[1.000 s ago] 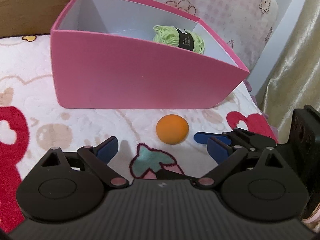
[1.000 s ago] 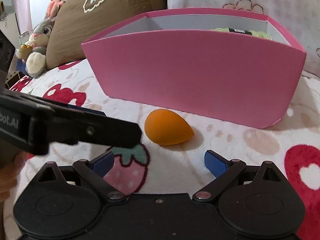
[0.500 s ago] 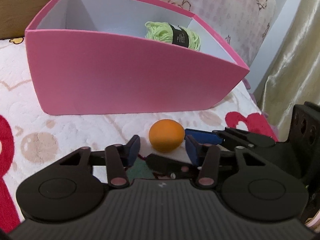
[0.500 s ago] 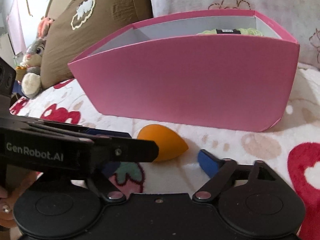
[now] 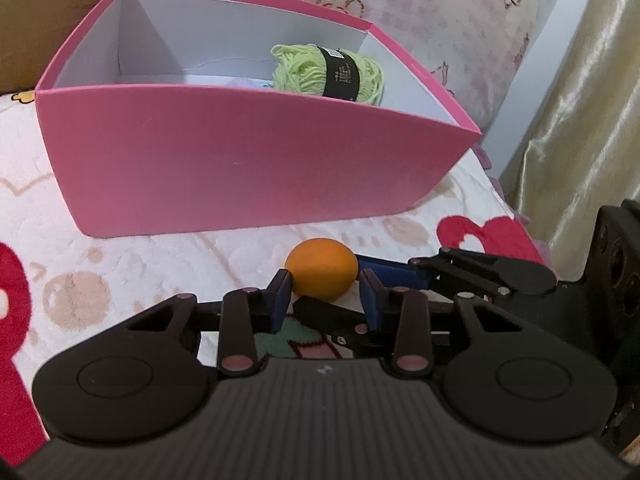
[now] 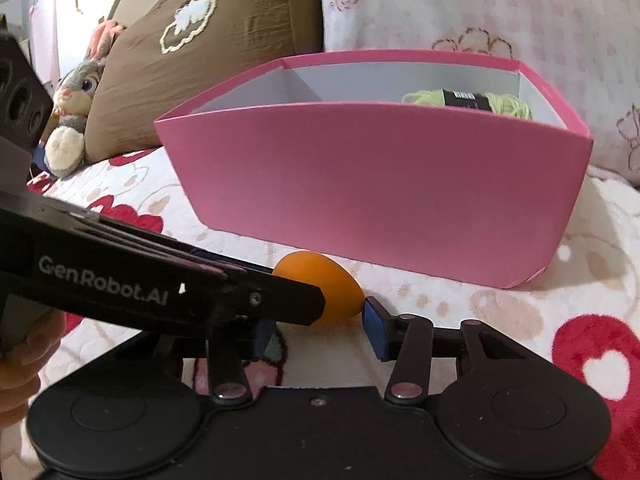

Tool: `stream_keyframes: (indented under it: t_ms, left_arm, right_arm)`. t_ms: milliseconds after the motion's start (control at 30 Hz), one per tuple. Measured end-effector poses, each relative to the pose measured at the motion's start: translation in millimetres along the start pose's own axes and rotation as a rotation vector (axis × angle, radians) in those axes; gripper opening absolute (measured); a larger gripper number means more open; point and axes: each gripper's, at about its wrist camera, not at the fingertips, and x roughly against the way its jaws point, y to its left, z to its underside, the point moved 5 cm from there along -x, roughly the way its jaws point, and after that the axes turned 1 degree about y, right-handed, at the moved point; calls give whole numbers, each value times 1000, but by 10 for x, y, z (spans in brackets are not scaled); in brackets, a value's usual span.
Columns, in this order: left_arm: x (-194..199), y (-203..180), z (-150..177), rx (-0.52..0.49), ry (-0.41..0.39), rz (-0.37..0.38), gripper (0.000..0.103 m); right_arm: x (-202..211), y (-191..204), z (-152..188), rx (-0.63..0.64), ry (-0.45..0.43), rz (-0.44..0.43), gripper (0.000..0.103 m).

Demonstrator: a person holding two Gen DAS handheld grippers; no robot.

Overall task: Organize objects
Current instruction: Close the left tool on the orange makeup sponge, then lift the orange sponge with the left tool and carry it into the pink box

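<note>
An orange egg-shaped sponge (image 5: pixel 322 274) lies on the patterned blanket in front of a pink box (image 5: pixel 248 160). My left gripper (image 5: pixel 325 300) has its blue pads against both sides of the sponge, shut on it. My right gripper (image 6: pixel 320 326) is partly closed around the same sponge (image 6: pixel 324 288) from the other side, its right pad near the sponge's tip; the left gripper's arm hides its left pad. A green yarn skein (image 5: pixel 328 74) with a black label lies inside the box at the right.
The pink box (image 6: pixel 376 184) stands on a white blanket with red hearts. A brown pillow (image 6: pixel 192 48) and a plush bunny (image 6: pixel 72 112) lie at the back left. A pink floral pillow (image 5: pixel 420 12) is behind the box; a gold curtain (image 5: pixel 580 120) hangs at right.
Both grippers moved forward onto the sponge. The left jaws closed from wide open onto it, and the right jaws narrowed around it.
</note>
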Motion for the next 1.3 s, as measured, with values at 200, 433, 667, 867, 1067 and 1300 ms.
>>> stream_keyframes:
  t_ms: [200, 433, 667, 867, 1067, 1300]
  left_arm:
    - [169, -63, 21, -29, 51, 10, 36]
    - [467, -131, 79, -89, 51, -6, 36]
    - [763, -218, 86, -114, 55, 3, 36]
    - [1015, -309, -51, -120, 80, 41, 36]
    - [1280, -483, -262, -177, 98, 35, 36]
    - [1479, -538, -596, -156, 104, 54, 37]
  right_arm:
    - [172, 204, -30, 88, 13, 14, 53]
    - [360, 408, -44, 169, 2, -16, 53]
    - [568, 615, -117, 223, 15, 12, 53]
    - [831, 743, -263, 265, 1, 44, 53]
    - [1082, 857, -511, 293, -4, 82, 53]
    - [1215, 853, -846, 282, 14, 88, 53]
